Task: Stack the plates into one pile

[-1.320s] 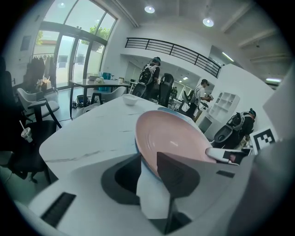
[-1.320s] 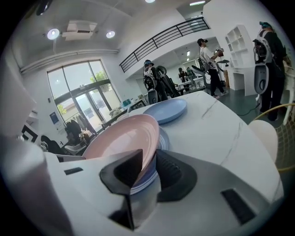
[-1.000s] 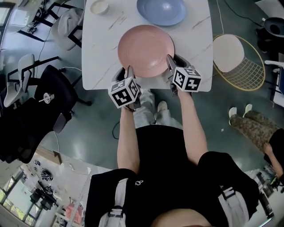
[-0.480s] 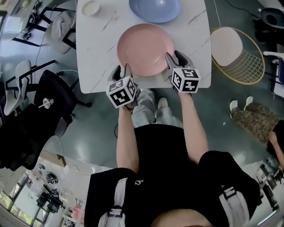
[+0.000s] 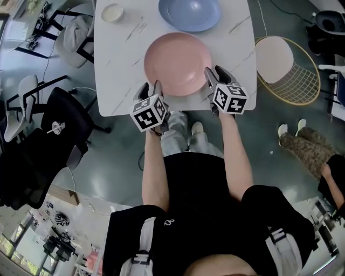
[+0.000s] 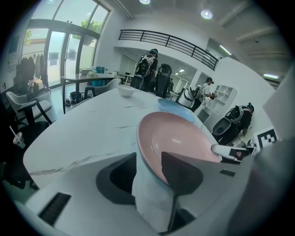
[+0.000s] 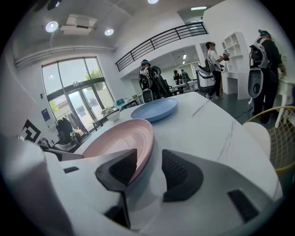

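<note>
Head view: the pink plate (image 5: 178,63) lies flat on the white table (image 5: 118,64) near its front edge; the blue plate (image 5: 190,13) sits beyond it, close but apart; a small bowl (image 5: 112,12) stands at the far left corner. The left gripper (image 5: 151,88) is at the pink plate's near-left rim and the right gripper (image 5: 214,73) at its near-right rim. In the left gripper view the jaws are spread and opening, the rim of the pink plate (image 6: 179,138) between them with a gap at the outer pad; in the right gripper view the jaws are likewise spread and opening, the rim of the pink plate (image 7: 115,138) between them, clear of the outer pad.
</note>
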Tool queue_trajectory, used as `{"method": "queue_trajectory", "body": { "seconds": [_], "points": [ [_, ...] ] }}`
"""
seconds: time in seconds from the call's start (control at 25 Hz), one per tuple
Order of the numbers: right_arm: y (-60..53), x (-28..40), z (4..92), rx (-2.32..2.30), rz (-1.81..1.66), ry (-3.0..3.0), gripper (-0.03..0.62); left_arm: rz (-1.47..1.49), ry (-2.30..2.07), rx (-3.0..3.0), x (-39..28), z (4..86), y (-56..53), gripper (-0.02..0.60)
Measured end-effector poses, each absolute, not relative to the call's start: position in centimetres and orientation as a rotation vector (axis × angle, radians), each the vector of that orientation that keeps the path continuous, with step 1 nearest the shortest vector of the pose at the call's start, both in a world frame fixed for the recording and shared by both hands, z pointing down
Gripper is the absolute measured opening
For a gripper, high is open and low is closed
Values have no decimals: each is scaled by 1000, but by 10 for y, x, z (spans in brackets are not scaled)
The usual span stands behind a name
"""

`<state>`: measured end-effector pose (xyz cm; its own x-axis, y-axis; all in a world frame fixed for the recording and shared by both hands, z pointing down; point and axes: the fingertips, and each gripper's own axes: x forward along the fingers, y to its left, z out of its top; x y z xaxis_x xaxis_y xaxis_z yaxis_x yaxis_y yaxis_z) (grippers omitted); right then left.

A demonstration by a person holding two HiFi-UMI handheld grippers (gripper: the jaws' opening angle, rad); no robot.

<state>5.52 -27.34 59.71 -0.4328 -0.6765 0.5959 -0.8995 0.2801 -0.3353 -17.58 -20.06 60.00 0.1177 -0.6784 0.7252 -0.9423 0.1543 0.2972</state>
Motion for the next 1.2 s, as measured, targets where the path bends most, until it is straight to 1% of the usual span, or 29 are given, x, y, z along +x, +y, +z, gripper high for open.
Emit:
{"method": "queue_trajectory", "body": {
  "seconds": [0.28, 0.44, 0.52, 0.68, 1.2],
  "points": [
    [-273, 47, 607, 1408, 1014, -2206, 178, 423, -1582, 1591, -176, 609, -207, 183],
    [-273, 41, 611, 1404, 1039, -2192, 173, 427, -1563, 1601, -178, 612, -214, 151],
    [-273, 39, 610, 1410, 1052, -2188, 135, 427, -1553, 1603, -179, 611, -216, 129],
    [-276, 41, 611, 1444, 1102, -2158, 114, 410, -1513, 1610, -180, 612, -220, 121],
    [-283, 47, 578, 1549, 1024, -2156, 121, 316, -1497, 1702, -178, 581, -249, 110]
  ]
}}
